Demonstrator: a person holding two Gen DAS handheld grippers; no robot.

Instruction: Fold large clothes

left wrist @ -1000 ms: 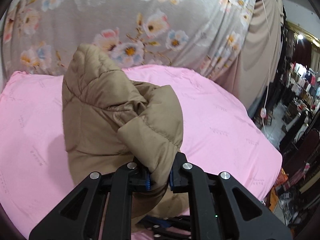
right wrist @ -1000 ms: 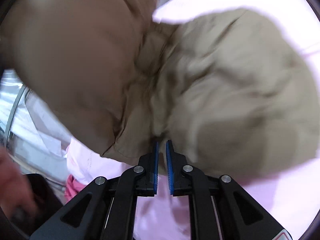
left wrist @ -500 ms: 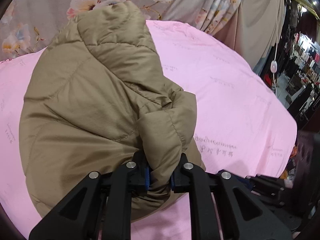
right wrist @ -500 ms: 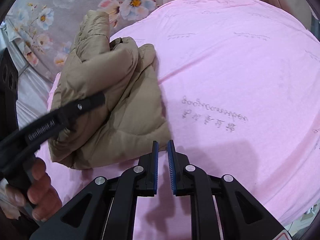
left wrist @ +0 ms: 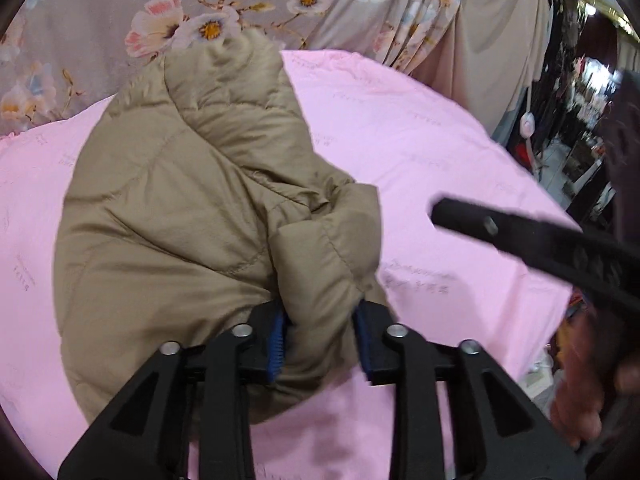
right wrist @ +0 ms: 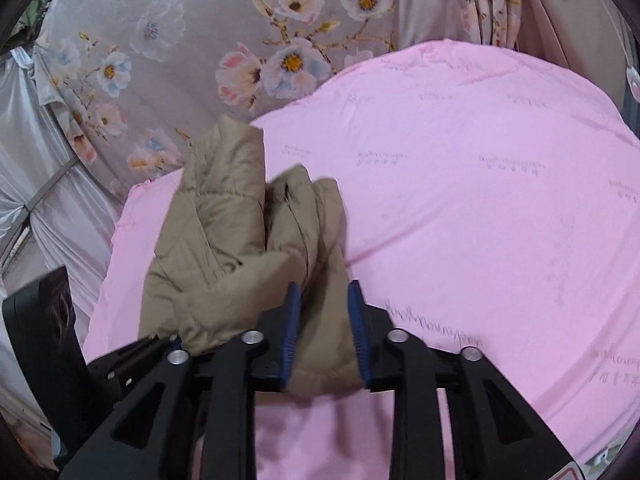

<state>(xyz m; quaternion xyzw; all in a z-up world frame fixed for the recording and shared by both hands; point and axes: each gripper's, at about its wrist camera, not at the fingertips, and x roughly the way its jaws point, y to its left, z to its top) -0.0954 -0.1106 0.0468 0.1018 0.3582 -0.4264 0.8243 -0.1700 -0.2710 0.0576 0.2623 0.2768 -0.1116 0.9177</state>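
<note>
A tan quilted jacket (left wrist: 188, 220) lies bunched on the pink sheet (left wrist: 440, 168), toward the sheet's left side as the right wrist view shows it. It is puffy, stitched in wide channels, and folded over itself into a thick bundle with a rounded lobe at the near end. Its long axis runs from the near edge away toward the floral curtain (left wrist: 120, 12), and its far end stands up in a blunt peak just before that curtain.

The left hand-held gripper (left wrist: 320, 340) tilts downward onto the near lobe. Its jaws are opening, and the lobe sits between the blue pads (left wrist: 276, 340); the fabric fills the gap and brushes them, but the pads no longer pinch it.

The right hand-held gripper (right wrist: 324, 336) comes in from the right, also angled down. In its own view its jaws are opening too, with a fold of the jacket (right wrist: 240, 248) seen between them; whether that fold touches the pads I cannot tell. In the left wrist view it appears as a blurred black finger (left wrist: 500, 228) above the sheet, apart from the jacket, with a person's hand (left wrist: 576, 392) behind it.
</note>
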